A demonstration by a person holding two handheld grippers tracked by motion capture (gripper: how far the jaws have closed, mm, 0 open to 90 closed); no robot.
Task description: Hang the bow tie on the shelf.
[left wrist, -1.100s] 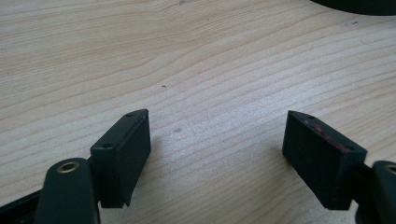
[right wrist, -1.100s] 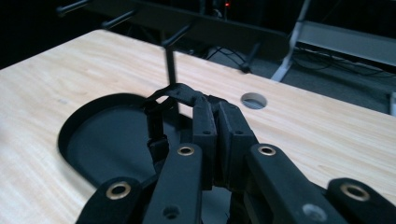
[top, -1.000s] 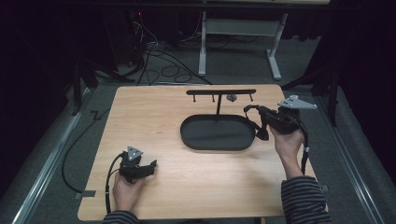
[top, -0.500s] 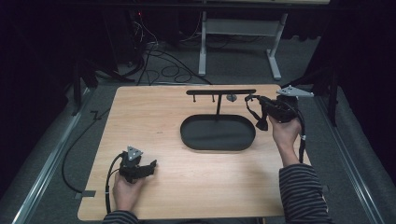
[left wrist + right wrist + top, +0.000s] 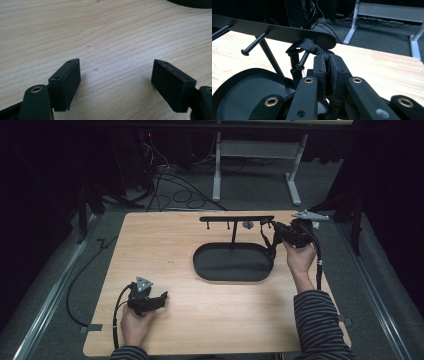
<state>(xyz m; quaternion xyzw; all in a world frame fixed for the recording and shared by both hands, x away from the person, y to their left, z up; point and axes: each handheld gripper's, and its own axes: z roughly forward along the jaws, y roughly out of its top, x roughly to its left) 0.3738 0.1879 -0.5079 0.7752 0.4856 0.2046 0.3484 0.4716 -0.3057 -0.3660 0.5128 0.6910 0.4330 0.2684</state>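
At the lower left of the high view, the left gripper rests on the tabletop in the person's left hand; in the left gripper view its jaws stand wide apart with nothing but bare wood grain between them.

Farther up, in the middle of the frame, sits a black oval tray that forms the base of a small stand, with a thin post rising to a crossbar carrying short pegs.

At the upper right, the right hand holds the right gripper at the bar's right end. In the right gripper view its jaws are pinched on a black strap, and they have just been opening a little with the fabric between them. The strap sits right at the end of the bar, draped beside the last peg (whether it already hangs on that peg I cannot tell).

By the look of it, the strap is light, soft and limp. It will sag and fold rather than hold a shape, and it is hardly fragile. The best hold is probably close to the loop's top, leaving the loop open enough to slip over a peg; held lower, it would likely flop shut.
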